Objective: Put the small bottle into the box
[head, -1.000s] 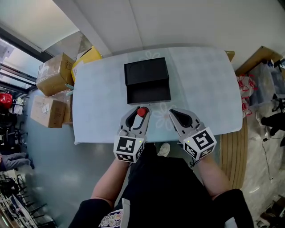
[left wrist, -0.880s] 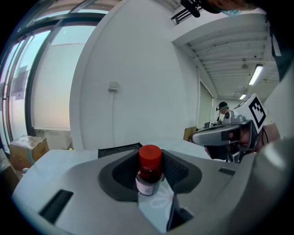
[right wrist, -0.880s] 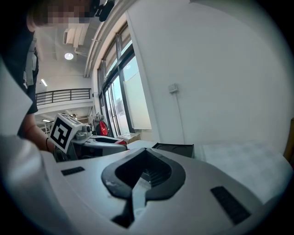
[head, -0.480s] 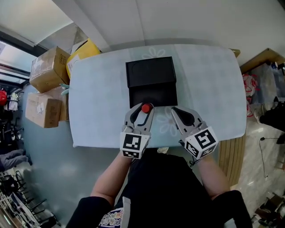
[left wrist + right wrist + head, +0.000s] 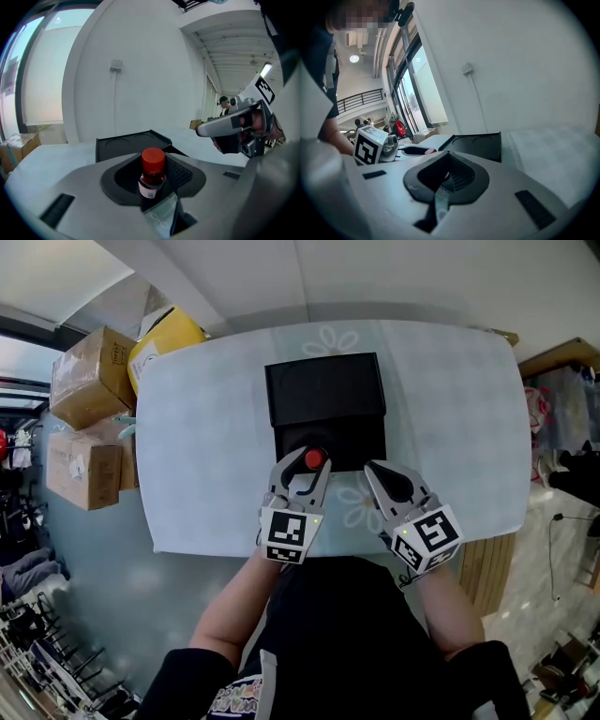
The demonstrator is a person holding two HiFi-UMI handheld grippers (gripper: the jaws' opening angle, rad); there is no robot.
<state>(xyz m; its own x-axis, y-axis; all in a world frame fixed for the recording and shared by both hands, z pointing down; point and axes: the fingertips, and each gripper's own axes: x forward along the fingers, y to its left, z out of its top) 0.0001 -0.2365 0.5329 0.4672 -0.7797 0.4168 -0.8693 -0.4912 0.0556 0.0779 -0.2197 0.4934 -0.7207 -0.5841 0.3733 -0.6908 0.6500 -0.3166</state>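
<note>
- The left hand-held gripper clamps the small bottle between its jaws — upright, red cap on top.
- The bottle is held over the near edge of the open black box, which lies on the desk.
- The right hand-held gripper is just beside the left — jaws together, nothing between them.

matt black box (glossy bottle)

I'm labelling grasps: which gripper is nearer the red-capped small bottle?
Left. The left gripper is shut on the small bottle, gripping it between its jaws. The right gripper sits to the bottle's right, apart from it, jaws together and empty.
</note>
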